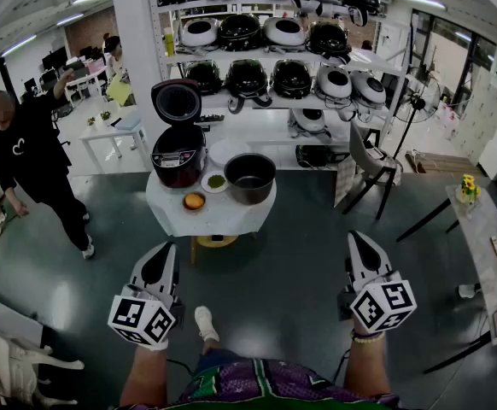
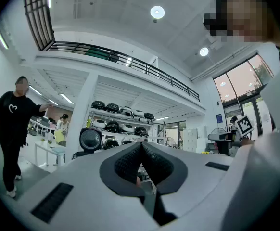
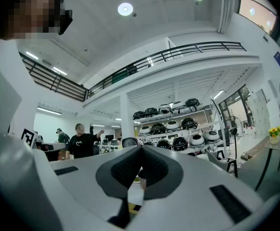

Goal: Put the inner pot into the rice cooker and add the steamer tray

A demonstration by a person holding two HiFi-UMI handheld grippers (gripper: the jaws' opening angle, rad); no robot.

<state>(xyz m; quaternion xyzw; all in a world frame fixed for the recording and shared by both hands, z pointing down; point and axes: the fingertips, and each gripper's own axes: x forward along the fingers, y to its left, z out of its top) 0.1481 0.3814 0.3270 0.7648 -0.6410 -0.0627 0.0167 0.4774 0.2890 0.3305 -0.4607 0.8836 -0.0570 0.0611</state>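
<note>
A dark rice cooker (image 1: 178,156) stands with its lid up on a small white table (image 1: 170,214) ahead of me. The black inner pot (image 1: 250,178) sits on the table to the cooker's right. Behind the pot lies a white round piece (image 1: 228,150), apparently the steamer tray. My left gripper (image 1: 165,248) and right gripper (image 1: 357,239) hang level over the dark floor, well short of the table. Both are shut with nothing between the jaws. In the left gripper view the left gripper (image 2: 141,146) points toward the cooker's raised lid (image 2: 90,139). The right gripper (image 3: 141,149) shows its pads pressed together.
A small bowl of green stuff (image 1: 216,181) and an orange bowl (image 1: 195,201) sit at the table's front. White shelves (image 1: 266,58) with several rice cookers stand behind. A person in black (image 1: 35,156) stands at left. A chair (image 1: 372,165) and a side table with flowers (image 1: 479,220) are at right.
</note>
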